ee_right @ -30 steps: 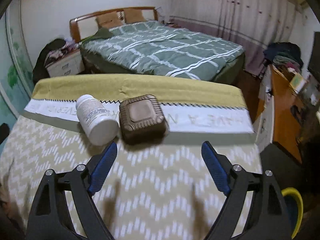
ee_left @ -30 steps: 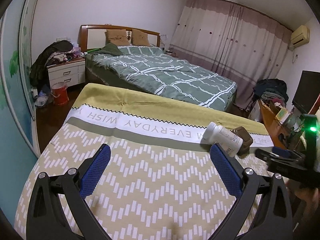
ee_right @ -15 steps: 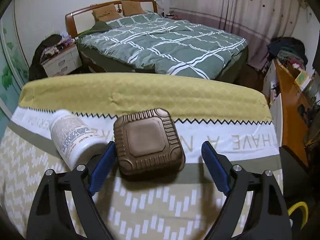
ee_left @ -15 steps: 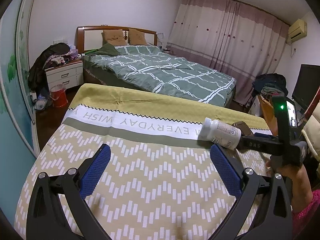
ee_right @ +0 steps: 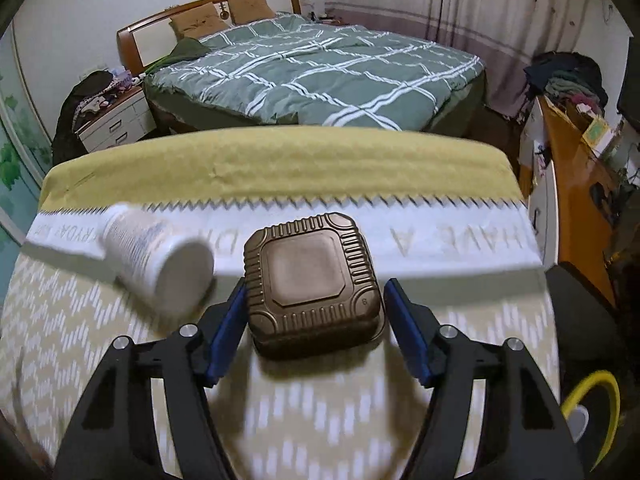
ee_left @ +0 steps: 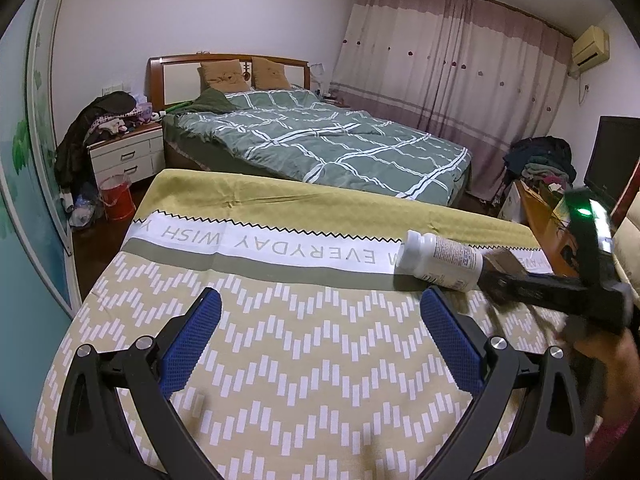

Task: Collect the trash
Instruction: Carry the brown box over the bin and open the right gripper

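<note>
Right wrist view: one brown box (ee_right: 314,280) between the closing right tool (ee_right: 316,332), one white bottle (ee_right: 160,258) beside.

Right gripper (ee_right: 314,322) closing — brown box (ee_right: 310,276) between.

Brown ribbed container (ee_right: 314,280) lies between the blue-padded fingers (ee_right: 228,330) of the black right gripper (ee_right: 316,334). White bottle (ee_right: 160,258) to its left. Beneath: tablecloth (ee_right: 280,420), beige with white chevron dashes, white lettered band, mustard edge. Beyond: green quilt (ee_right: 320,76), white grid.
</note>
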### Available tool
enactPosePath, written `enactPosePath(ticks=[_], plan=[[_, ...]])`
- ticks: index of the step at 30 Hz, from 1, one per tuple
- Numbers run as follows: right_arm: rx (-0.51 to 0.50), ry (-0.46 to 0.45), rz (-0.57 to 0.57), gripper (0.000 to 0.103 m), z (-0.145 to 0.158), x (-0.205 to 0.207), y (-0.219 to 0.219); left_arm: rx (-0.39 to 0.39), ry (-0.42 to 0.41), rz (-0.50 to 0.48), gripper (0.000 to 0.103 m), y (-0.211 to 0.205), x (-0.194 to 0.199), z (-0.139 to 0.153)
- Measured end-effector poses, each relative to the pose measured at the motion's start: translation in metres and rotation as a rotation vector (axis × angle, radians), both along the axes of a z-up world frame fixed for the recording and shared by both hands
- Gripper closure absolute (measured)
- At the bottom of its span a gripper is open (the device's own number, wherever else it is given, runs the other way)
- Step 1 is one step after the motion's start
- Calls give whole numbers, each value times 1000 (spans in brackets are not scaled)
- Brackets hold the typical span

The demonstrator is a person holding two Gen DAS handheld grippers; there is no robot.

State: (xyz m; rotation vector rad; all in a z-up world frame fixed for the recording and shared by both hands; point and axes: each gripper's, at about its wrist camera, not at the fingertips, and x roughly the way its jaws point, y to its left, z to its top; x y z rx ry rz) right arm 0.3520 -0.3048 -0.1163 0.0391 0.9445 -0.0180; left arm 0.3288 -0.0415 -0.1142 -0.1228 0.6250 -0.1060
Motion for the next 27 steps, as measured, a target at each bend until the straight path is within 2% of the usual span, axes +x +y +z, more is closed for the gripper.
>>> enactPosePath(ticks=[5,9,12,18,22,27], plan=[[5,-33,-13,39,14,-67,-20,13,0,-11,5,-7,-2,-1],[51,-86,-73,39,27,-124,-53,28,-6,-14,5,-10,-3,-1],[49,-131,-126,39,36,-156,-74,38,-8,-18,5,-13,-4,-1],[29,-216,-325,38,43,-219,-127,47,-9,-21,5,-17,-6,0],[34,-219,-468,38,35,-246,-164,48,-5,-25,5,-16,-7,0],[29,-201,-605,38,20,-260,-201,48,-3,-26,5,-16,-7,0]])
